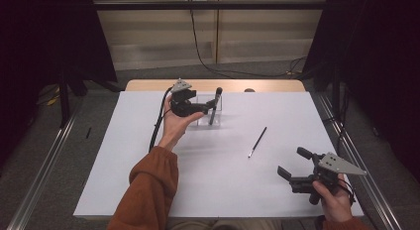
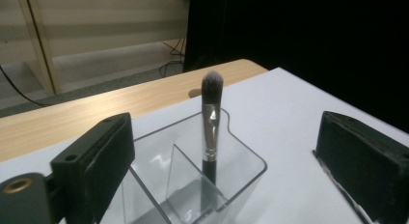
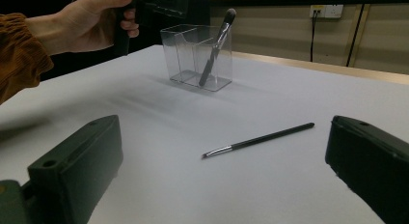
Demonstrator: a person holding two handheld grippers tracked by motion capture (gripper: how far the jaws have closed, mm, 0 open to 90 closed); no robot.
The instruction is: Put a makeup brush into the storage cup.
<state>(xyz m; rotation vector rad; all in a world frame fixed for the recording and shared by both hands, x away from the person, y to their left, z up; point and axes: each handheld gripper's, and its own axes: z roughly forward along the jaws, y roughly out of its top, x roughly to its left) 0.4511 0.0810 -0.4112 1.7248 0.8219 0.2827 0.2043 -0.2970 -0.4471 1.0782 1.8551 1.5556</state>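
Left gripper (image 1: 210, 107), jaws spread and clear of the fluffy brush (image 1: 215, 106) standing in the clear holder (image 1: 218, 102) far-left on the table (image 1: 148, 141), frames that brush (image 2: 211, 122) in its own view, while the right gripper (image 3: 222, 185), likewise released, faces the thin brush (image 3: 258, 139) lying nearby.

Black curtains (image 1: 44, 36) flank a pale wall (image 1: 257, 27) above grey floor (image 1: 247, 69).
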